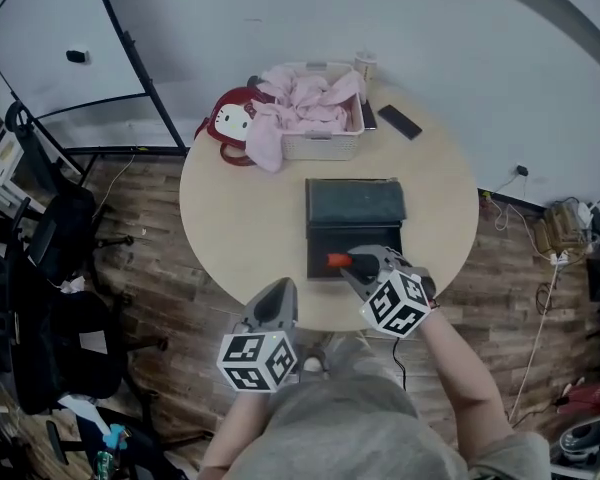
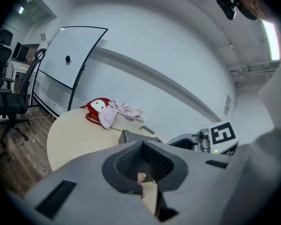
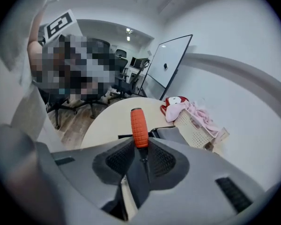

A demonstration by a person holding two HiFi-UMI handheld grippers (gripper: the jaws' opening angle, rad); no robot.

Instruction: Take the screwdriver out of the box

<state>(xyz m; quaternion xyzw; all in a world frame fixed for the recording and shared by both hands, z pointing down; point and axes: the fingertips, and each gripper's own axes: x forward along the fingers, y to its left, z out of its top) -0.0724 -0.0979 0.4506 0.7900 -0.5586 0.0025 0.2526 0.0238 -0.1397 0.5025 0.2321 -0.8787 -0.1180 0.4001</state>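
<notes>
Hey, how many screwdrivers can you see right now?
1: the orange-handled screwdriver, held between the jaws of the right gripper, by the near edge of the dark box. Others may be hidden inside the box.

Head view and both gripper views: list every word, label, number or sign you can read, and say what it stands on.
No readable text in any view.
Marker cube on the left gripper and cube on the right gripper: square patterns, no letters.
Red bag: cartoon face, no lettering legible.
Wall plate: too small to read.
</notes>
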